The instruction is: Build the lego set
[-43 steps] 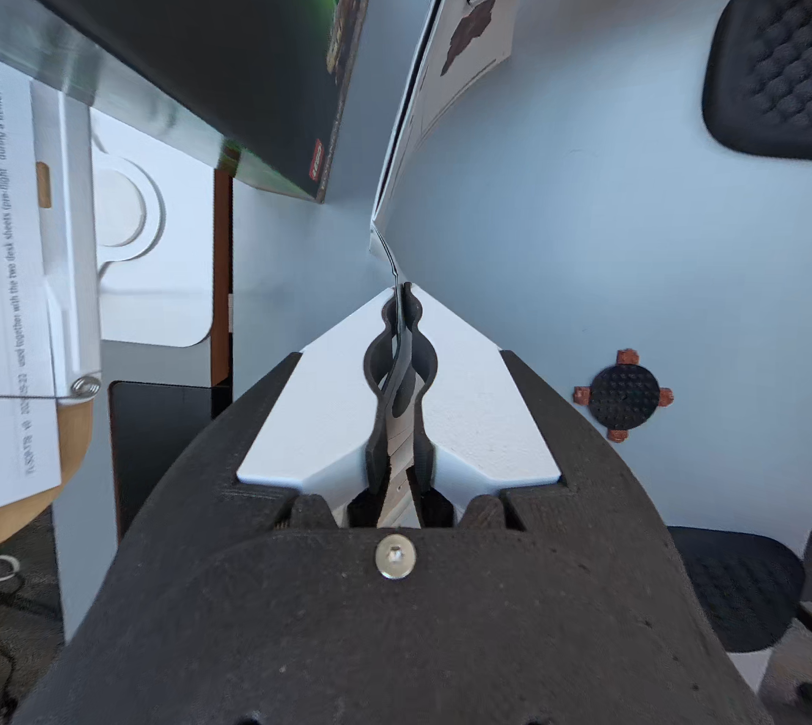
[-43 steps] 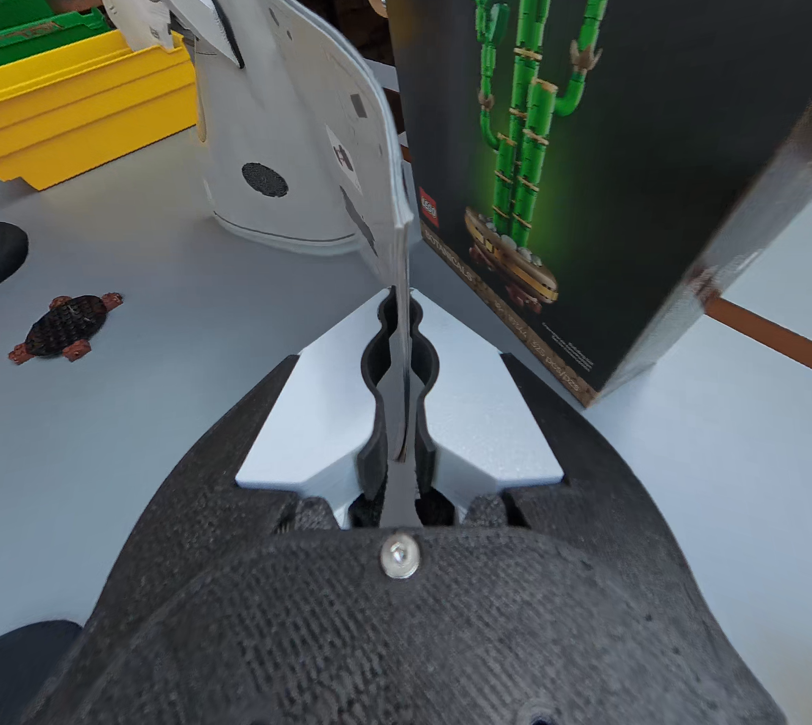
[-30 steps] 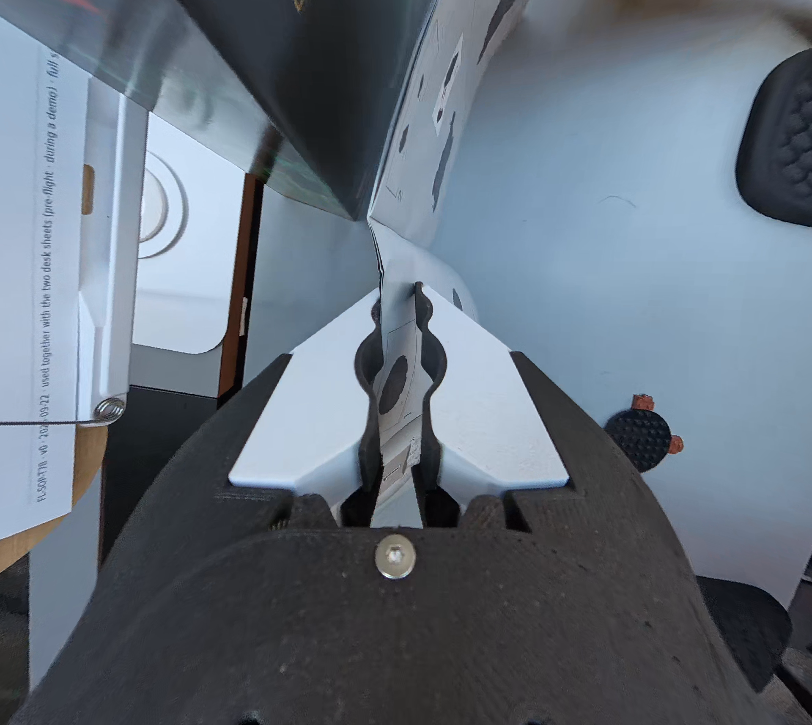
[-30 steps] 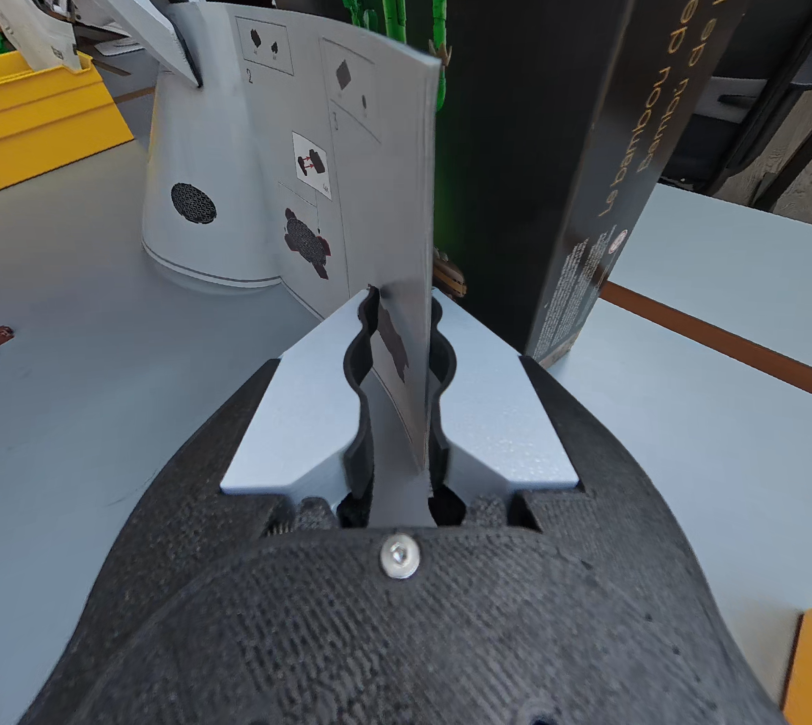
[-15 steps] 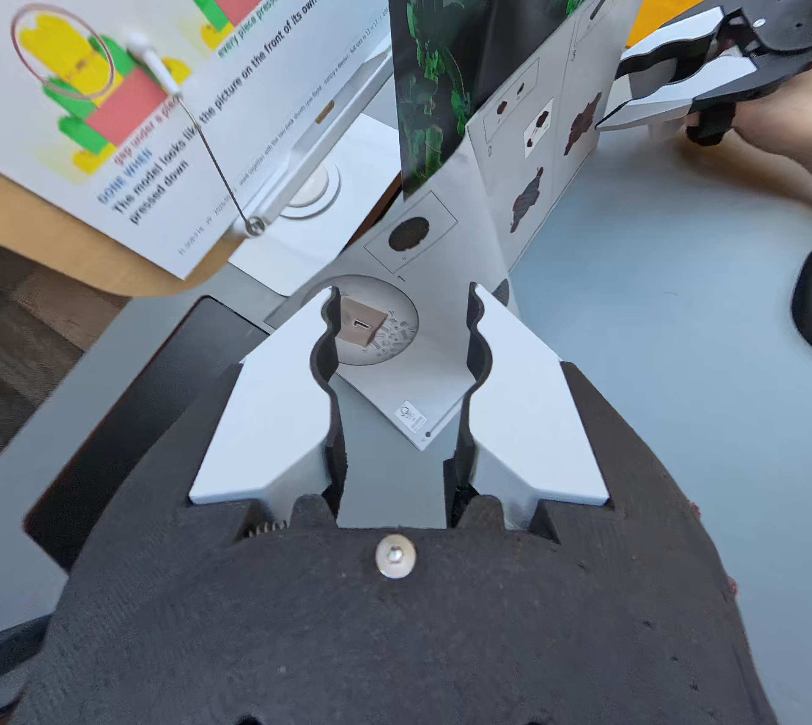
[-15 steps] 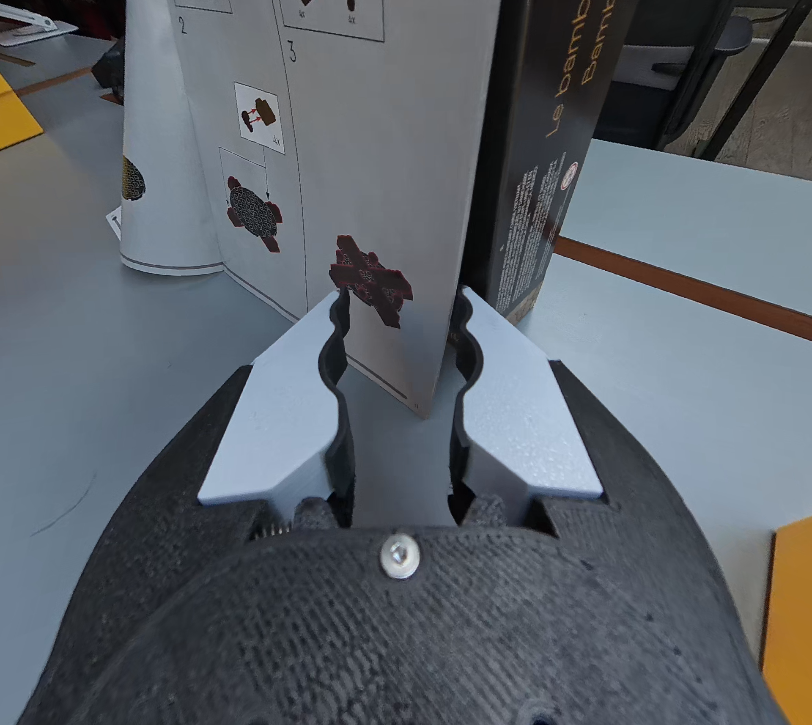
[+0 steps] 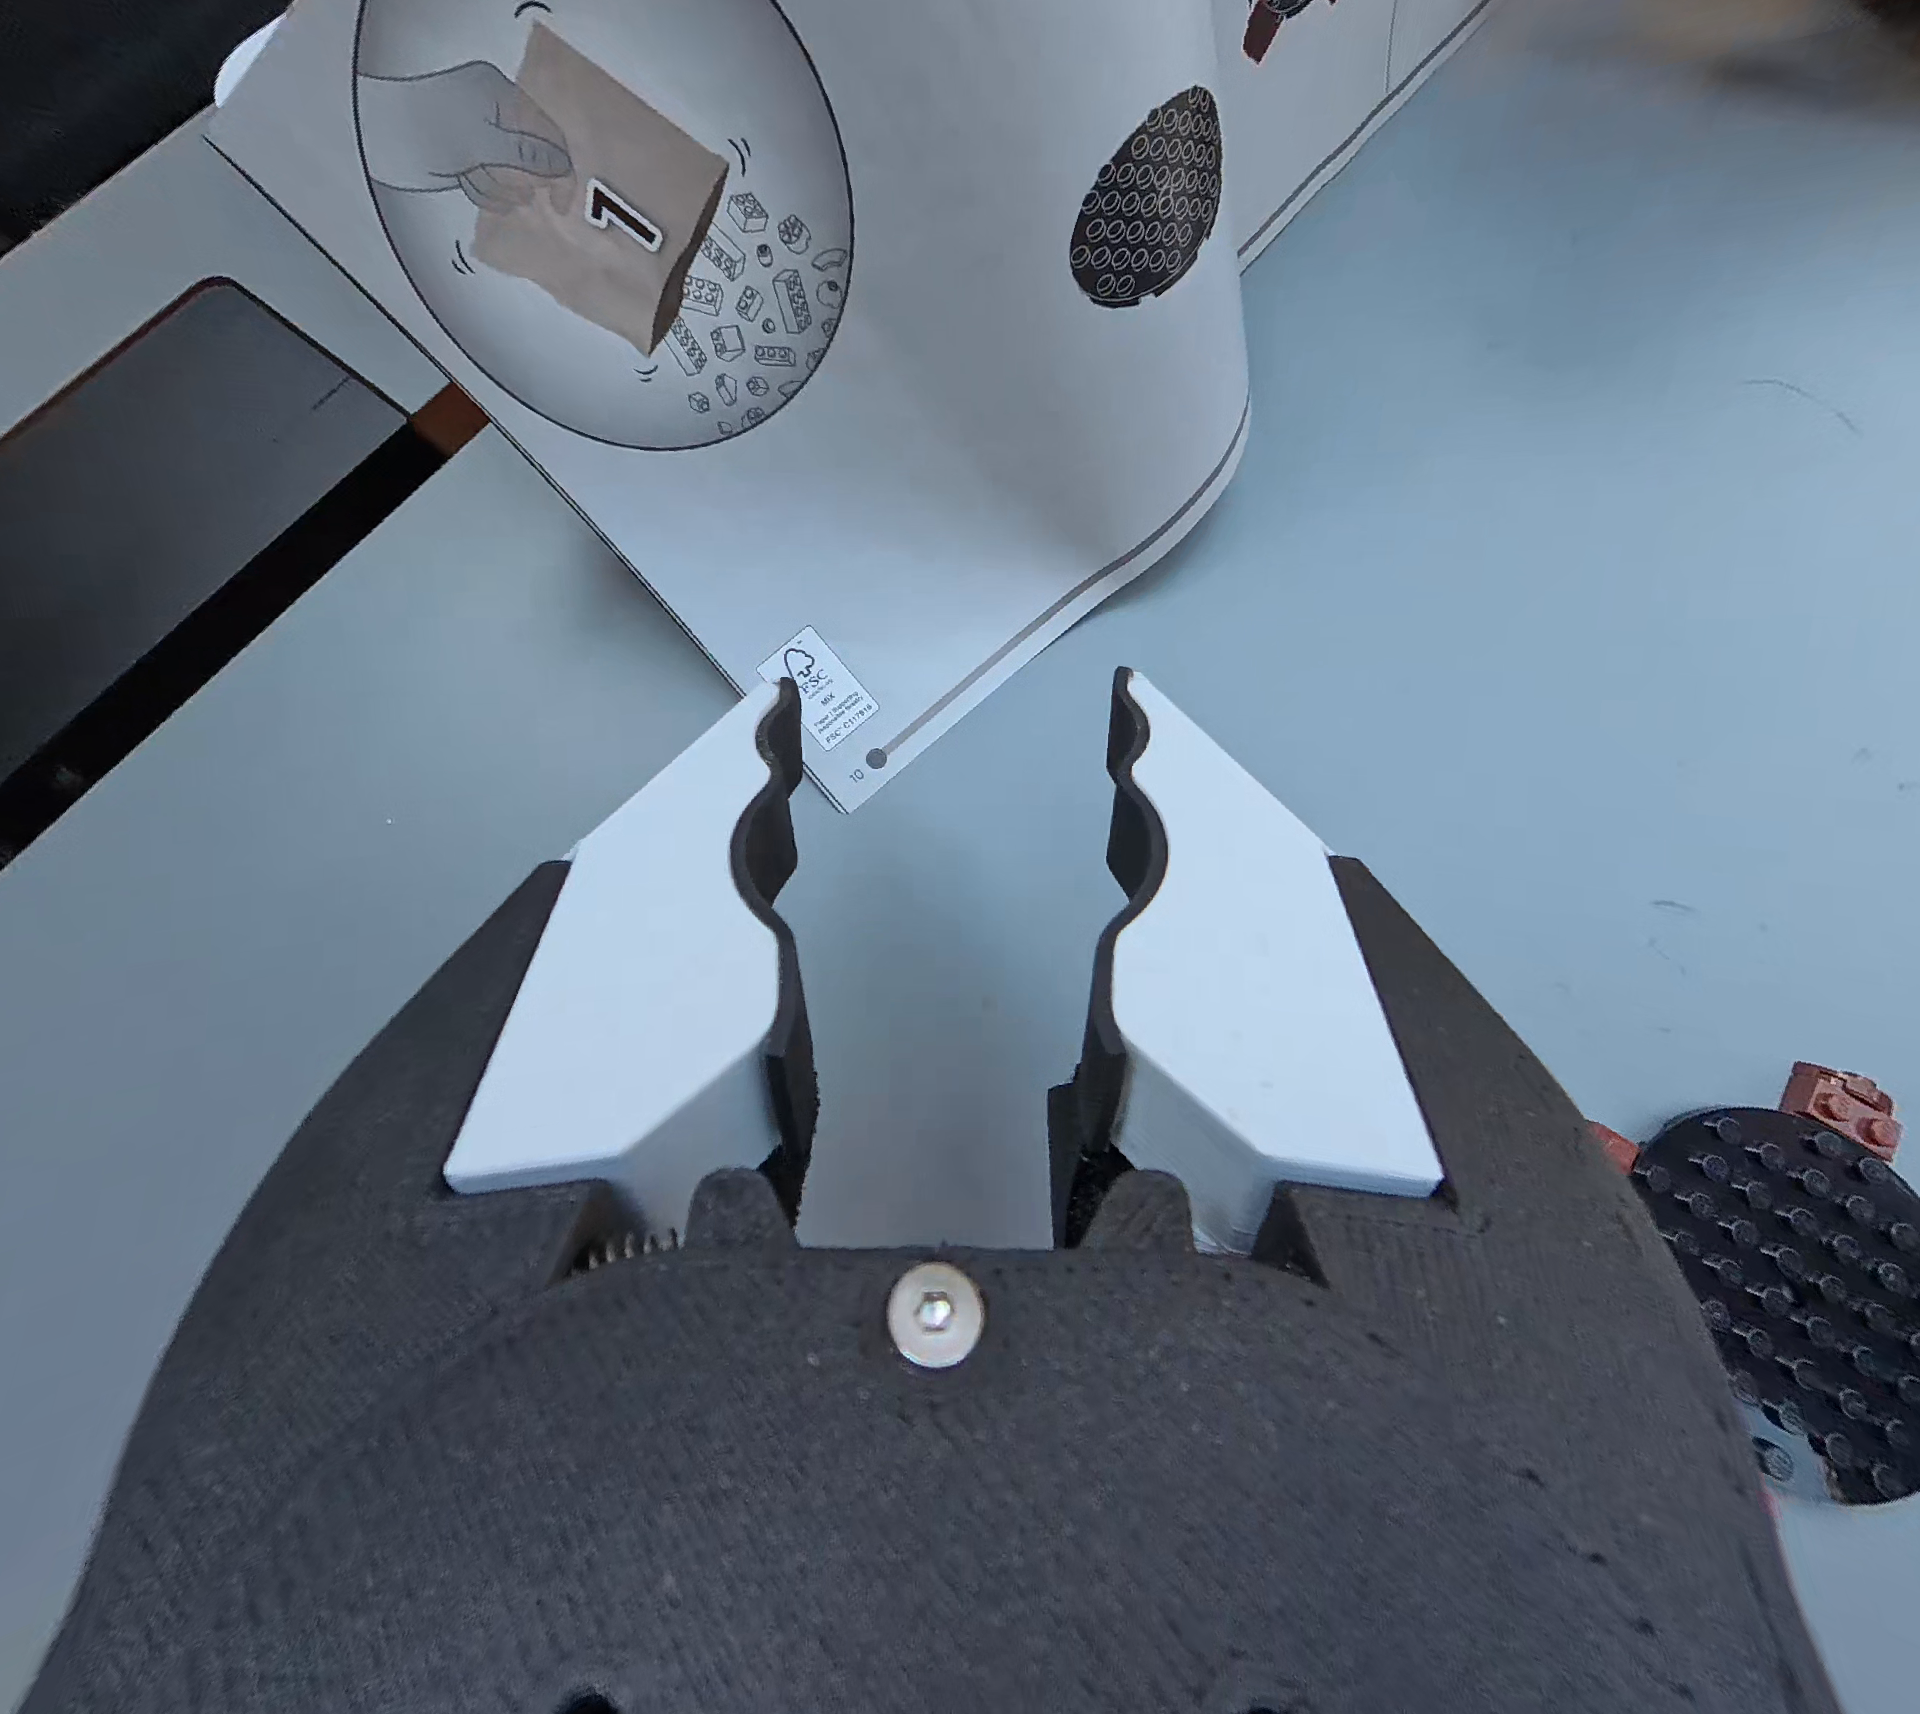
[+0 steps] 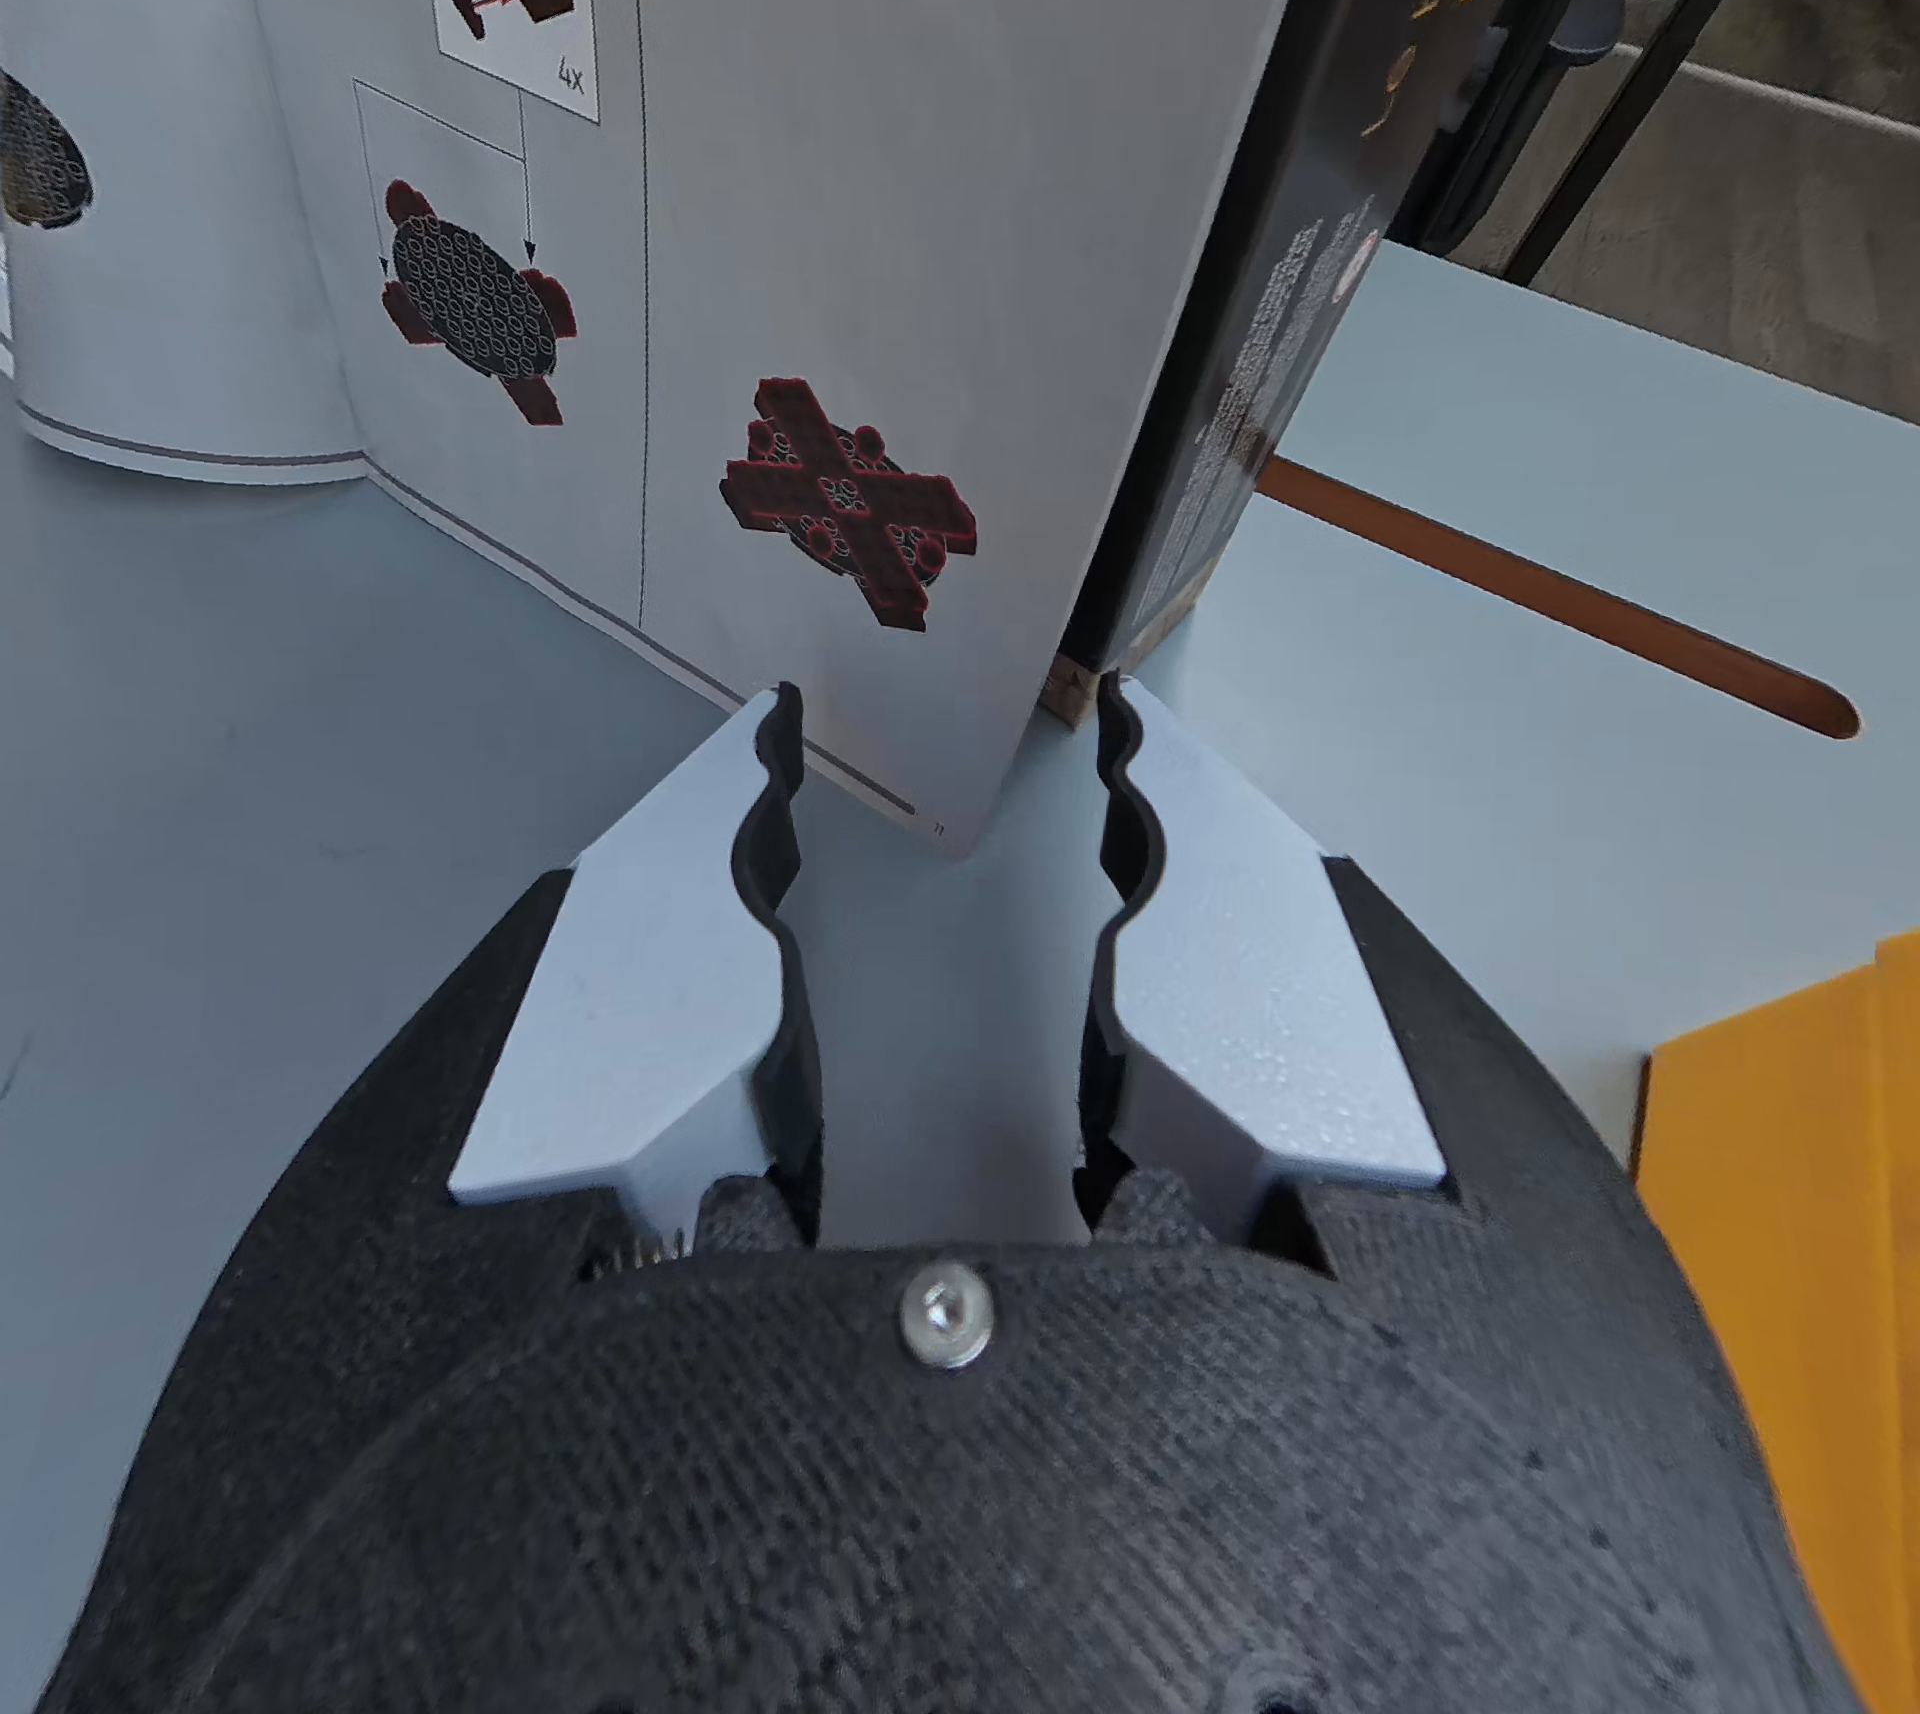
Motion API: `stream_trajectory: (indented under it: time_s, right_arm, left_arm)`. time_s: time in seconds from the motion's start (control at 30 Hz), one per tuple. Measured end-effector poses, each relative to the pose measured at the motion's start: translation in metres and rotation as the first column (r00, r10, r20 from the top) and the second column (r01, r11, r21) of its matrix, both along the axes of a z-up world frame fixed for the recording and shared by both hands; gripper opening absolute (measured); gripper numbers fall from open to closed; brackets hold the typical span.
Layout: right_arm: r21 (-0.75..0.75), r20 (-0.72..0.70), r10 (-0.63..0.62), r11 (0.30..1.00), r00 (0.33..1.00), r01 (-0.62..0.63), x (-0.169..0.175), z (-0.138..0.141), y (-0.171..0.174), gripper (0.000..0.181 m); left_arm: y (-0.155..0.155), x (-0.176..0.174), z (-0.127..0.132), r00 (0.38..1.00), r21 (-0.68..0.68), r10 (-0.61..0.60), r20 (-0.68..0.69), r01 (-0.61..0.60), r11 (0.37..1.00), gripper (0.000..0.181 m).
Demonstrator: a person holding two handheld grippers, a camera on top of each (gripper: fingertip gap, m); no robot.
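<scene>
Left gripper (image 7: 951,698) agape, right gripper (image 8: 943,698) agape

Propped booklet (image 8: 883,210) ahead, box (image 8: 1299,210) behind

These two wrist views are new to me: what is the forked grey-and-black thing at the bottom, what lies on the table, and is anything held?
Each picture comes from a camera on a hand-held claw, looking along its two fingers. The left claw and the right claw are both open and hold nothing. On the grey table an open instruction booklet stands propped against a dark box. Beside the left claw lies a round black studded plate with small brown bricks on its rim.
</scene>
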State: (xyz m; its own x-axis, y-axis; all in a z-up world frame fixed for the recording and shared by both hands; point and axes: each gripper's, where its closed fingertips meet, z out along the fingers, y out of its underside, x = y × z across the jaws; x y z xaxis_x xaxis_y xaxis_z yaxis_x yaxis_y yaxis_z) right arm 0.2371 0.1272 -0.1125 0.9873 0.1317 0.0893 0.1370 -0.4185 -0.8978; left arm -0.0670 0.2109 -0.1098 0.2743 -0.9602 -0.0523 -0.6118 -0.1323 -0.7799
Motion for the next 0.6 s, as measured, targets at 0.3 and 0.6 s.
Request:
stream_trajectory:
  time_s: [0.3,0.6]
  right_arm:
    - [0.032,0.071,-0.079,0.997,0.994,0.077,-0.005,0.011,-0.026,0.058]
    - [0.043,0.118,-0.060,0.998,0.991,0.055,-0.021,0.013,-0.035,0.058]
  left_arm:
    - [0.007,0.004,-0.019,0.992,0.159,0.022,-0.121,-0.003,0.987,0.074]
    - [0.030,0.008,-0.029,0.976,0.314,0.087,-0.202,-0.020,0.949,0.077]
